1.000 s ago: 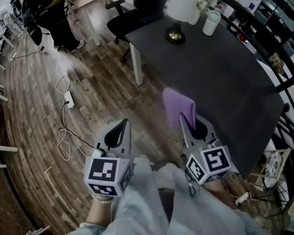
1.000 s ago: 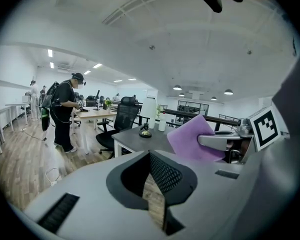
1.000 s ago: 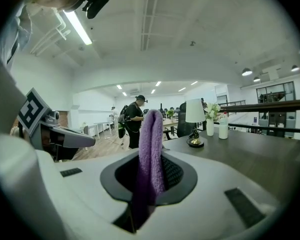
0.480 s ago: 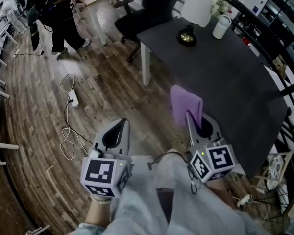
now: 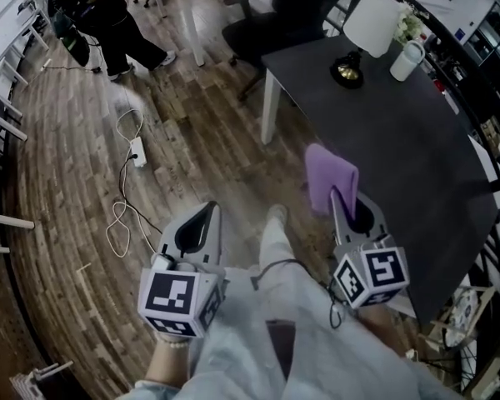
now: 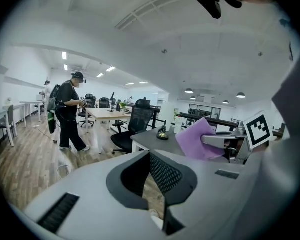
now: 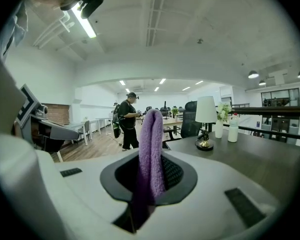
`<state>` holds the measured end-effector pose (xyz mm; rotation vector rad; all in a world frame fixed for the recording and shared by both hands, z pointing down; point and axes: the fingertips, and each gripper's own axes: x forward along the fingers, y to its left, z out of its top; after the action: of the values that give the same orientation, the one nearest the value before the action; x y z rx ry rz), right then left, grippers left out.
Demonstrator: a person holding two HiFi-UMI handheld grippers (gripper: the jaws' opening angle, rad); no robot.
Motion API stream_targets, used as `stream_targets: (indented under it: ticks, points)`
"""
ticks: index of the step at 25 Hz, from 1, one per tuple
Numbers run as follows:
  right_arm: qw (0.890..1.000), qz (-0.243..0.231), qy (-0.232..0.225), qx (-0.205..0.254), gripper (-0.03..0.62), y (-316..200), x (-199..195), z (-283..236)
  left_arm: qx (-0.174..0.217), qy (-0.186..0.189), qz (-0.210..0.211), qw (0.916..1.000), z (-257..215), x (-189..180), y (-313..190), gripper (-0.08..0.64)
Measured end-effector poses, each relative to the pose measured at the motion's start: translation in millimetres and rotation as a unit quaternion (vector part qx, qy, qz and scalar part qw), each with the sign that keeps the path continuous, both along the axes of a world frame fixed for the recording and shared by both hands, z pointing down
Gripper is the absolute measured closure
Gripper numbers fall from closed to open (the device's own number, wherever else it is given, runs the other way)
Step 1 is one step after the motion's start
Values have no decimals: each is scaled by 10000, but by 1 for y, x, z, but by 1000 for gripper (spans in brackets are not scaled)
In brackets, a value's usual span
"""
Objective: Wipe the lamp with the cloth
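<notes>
Beside the dark table's (image 5: 417, 157) near-left edge, the right gripper (image 5: 342, 202) clamps the purple cloth (image 5: 331, 177), the left gripper (image 5: 207, 217) is closed on nothing, and this approach step seemingly calls for reaching the far-end lamp (image 5: 372, 22).

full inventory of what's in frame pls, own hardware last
lamp: 1, white shade, brass base, far end of table
table: 1, dark grey, right side
cloth: 1, purple, in the right gripper's fingers
vase with flowers: 1, white, beside lamp
bottle: 1, white, next to vase
office chair: 1, black, at table's far end
power strip with cable: 1, white, on wood floor
other person: 1, dark clothes, far left
left gripper: 1, grey, shut, nothing in it
right gripper: 1, grey, shut on cloth
</notes>
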<state>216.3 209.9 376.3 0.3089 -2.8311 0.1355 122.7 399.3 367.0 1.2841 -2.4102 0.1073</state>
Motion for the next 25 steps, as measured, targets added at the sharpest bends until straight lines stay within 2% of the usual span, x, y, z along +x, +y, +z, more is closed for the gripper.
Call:
stream_targets:
  ticks: [4, 8, 19, 25]
  points:
    - [9998, -150, -1, 107, 543, -11, -25, -1, 88, -38, -171, 9998, -3, -20, -10, 551]
    - [9998, -196, -61, 9, 543, -28, -52, 4, 276, -49, -307, 9991, -10, -47, -33, 551]
    - [10000, 19, -22, -35, 543, -128, -120, 5, 209, -88, -70, 9997, -17, -117, -132, 549]
    - [9992, 393, 3, -50, 543, -195, -145, 1, 193, -68, 122, 9997, -22, -152, -192, 549]
